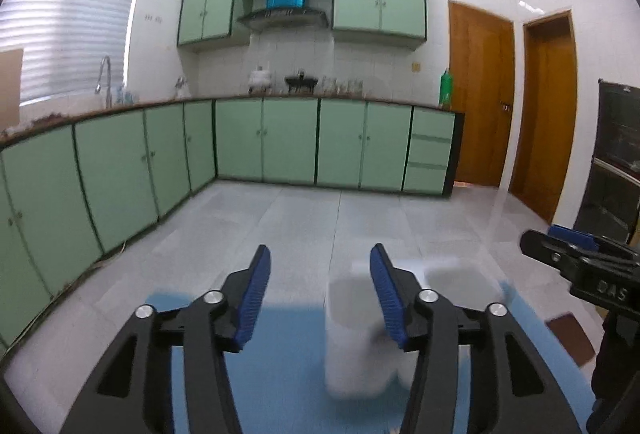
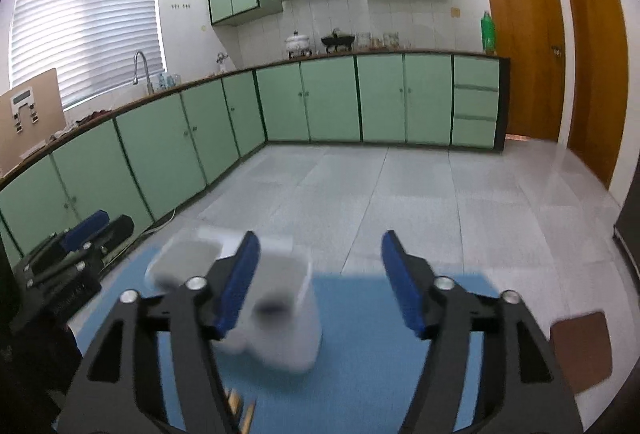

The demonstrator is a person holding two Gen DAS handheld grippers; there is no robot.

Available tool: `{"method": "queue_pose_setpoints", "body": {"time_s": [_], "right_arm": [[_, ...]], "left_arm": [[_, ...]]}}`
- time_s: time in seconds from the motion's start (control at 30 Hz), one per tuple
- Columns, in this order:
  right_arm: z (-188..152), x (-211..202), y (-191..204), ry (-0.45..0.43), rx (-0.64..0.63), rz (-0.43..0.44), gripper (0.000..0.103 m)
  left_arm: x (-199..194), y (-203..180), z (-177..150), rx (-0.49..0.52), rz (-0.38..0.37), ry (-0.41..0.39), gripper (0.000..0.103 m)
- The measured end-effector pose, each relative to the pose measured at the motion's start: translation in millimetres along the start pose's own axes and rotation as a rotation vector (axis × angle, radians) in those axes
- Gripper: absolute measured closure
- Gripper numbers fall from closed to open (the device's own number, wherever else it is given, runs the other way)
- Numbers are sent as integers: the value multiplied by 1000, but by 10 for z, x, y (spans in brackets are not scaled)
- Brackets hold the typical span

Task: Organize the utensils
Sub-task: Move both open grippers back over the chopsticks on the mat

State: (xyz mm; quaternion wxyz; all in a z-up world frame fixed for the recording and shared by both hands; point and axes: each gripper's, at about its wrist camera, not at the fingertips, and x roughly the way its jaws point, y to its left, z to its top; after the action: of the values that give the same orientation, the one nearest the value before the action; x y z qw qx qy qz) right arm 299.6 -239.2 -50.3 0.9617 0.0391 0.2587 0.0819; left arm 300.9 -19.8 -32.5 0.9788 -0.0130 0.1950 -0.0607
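- Utensil holder [image 1: 362,334], a white container with two or more compartments, stands on the blue mat [image 1: 280,354]; it is badly blurred in both views, so its inner dividers are hard to read.
- In the left wrist view the holder sits just right of centre, and the left gripper's right-hand finger covers part of its near edge.
- In the right wrist view the same holder [image 2: 280,314] lies left of centre, half hidden behind that gripper's left-hand finger.
- Left gripper [image 1: 320,294] hangs over the mat with its blue-padded fingers [image 1: 256,294] spread wide apart and nothing between them.
- Right gripper [image 2: 320,282] likewise has its fingers [image 2: 402,286] well apart, with only mat and floor showing between them.
- Each gripper appears at the edge of the other's view: the right one [image 1: 580,262] at the far right, cut off by the frame; the left one [image 2: 80,242] at the far left, dark and partly lost in shadow.
- A few slim yellowish tips [image 2: 240,410] poke up at the bottom of the right wrist view, mostly hidden by the gripper body; I cannot tell what they are.
- A brown square [image 2: 580,350] lies at the mat's right side, its edges soft with blur.
- Far off, green cabinets [image 1: 288,141] run under a long counter [image 1: 320,97]; the small things standing on it are too small to name with certainty.
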Motion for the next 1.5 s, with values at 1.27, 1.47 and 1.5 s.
{"method": "queue_pose_setpoints", "body": {"time_s": [1.27,1.47,1.5], "right_arm": [[-2074,-1096,651,383,-80,3,47],[-2087,-1116,604,381,-79,28,63],[-2094,-1111,631,383,-87,44,67]], "left_arm": [[-1215,-130,-1826,-23,31,480,43],[-1229,-160,-1837,-5,39,472,42],[-1234,-165,-1837,-2,39,471,42]]}}
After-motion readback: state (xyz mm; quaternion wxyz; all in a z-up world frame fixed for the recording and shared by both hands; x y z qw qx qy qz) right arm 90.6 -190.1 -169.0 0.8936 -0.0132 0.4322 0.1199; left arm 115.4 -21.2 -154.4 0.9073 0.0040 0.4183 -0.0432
